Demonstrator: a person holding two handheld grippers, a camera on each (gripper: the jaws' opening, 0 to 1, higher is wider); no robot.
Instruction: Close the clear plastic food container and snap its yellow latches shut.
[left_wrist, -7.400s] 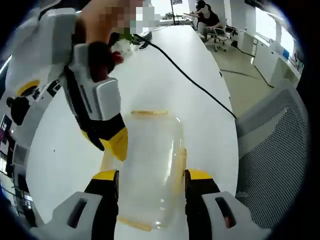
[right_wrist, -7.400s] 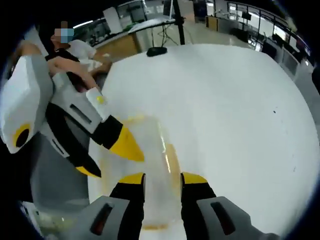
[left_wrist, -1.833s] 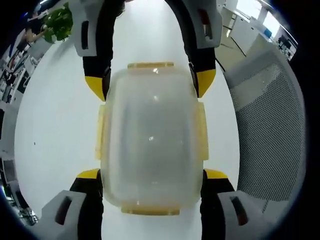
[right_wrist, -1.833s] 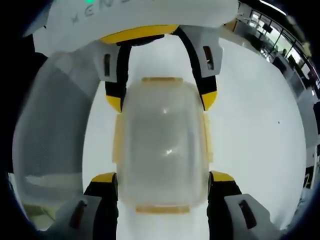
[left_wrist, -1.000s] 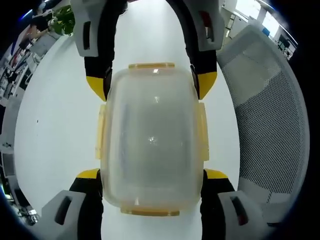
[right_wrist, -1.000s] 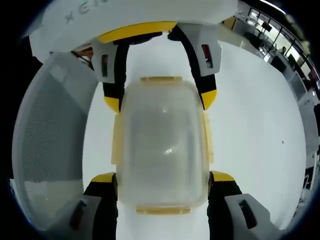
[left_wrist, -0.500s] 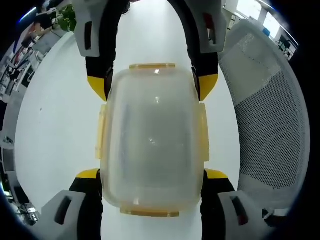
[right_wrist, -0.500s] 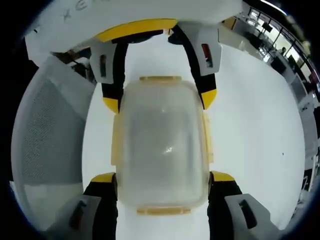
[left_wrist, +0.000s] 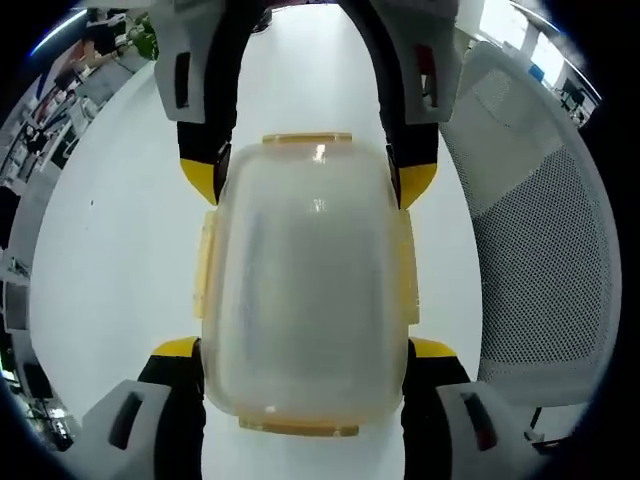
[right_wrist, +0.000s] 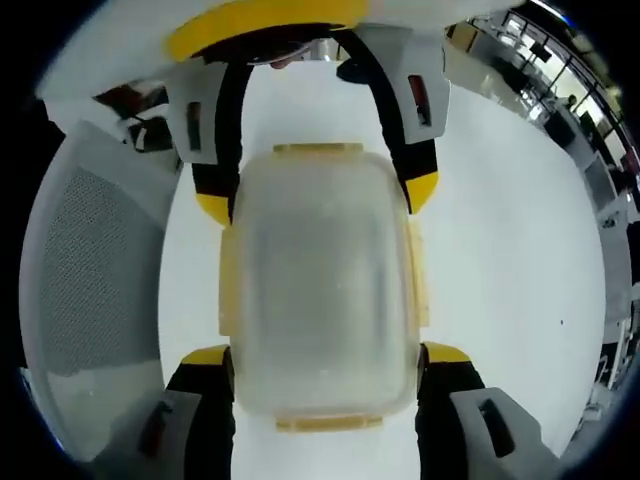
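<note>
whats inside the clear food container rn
Nothing recognisable shows inside the clear plastic food container; through its cloudy lid I see only a pale blur, so small contents could be hidden. It's held between the left gripper and right gripper, above the white table.

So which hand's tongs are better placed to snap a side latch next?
No clear edge, left or right: left tongs and right tongs clasp opposite ends of the container, with the yellow side latches midway between them.
</note>
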